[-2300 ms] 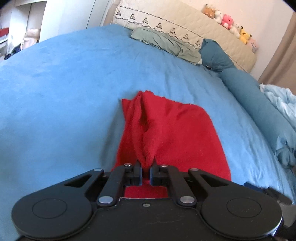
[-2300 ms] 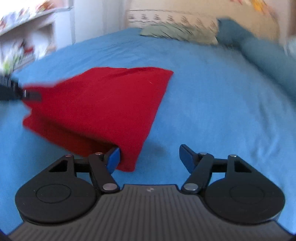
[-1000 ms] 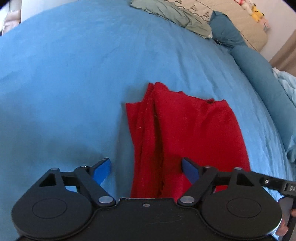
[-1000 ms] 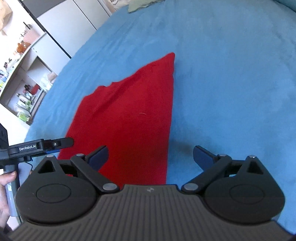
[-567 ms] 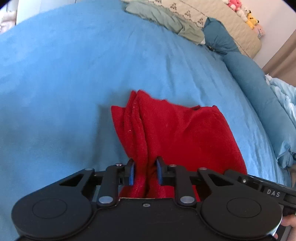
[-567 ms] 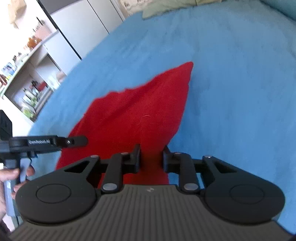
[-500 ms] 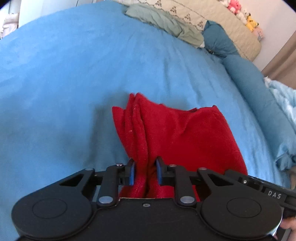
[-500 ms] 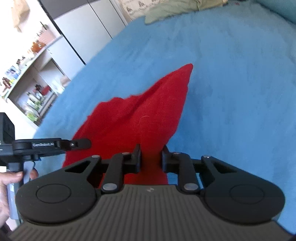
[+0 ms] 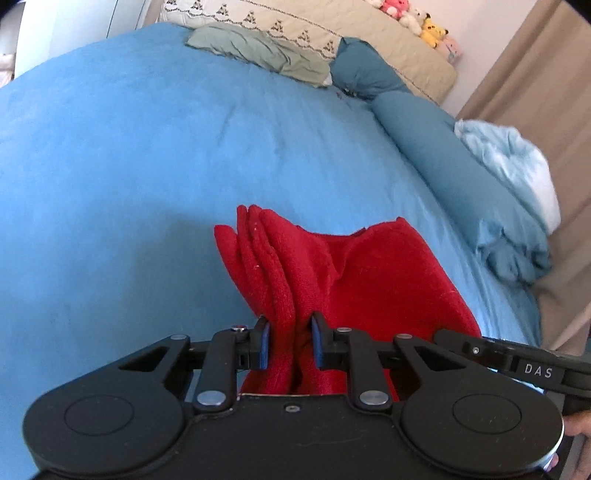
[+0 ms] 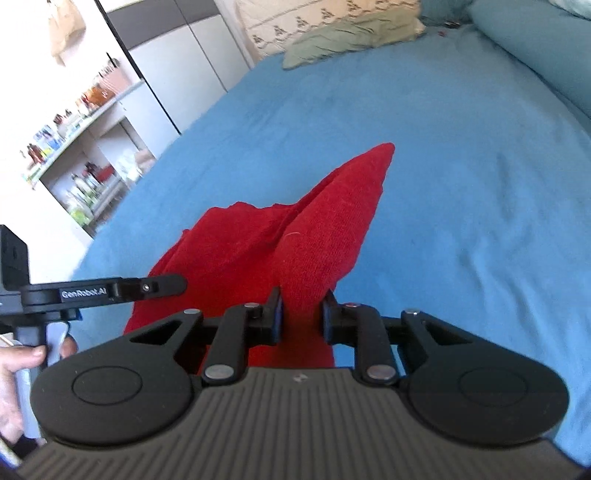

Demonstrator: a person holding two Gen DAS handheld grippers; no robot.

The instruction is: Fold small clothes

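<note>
A small red cloth (image 9: 369, 280) lies partly folded on the blue bedspread (image 9: 129, 166). My left gripper (image 9: 290, 345) is shut on its near left edge, where several layers bunch between the blue pads. My right gripper (image 10: 301, 317) is shut on the near right edge of the red cloth (image 10: 314, 236), which rises in a ridge toward a far pointed corner. The near end of the cloth is lifted off the bed. Each gripper shows at the edge of the other's view.
A green garment (image 9: 258, 51) and a cream quilted headboard cushion (image 9: 369, 33) lie at the far end of the bed. A teal bolster (image 9: 443, 155) and pale blue bedding (image 9: 517, 162) run along the right. Shelves with bottles (image 10: 74, 147) stand left.
Both grippers were open over the cloth a second ago; they have closed on its near edges and are lifting them, so the cloth bunches and rises.
</note>
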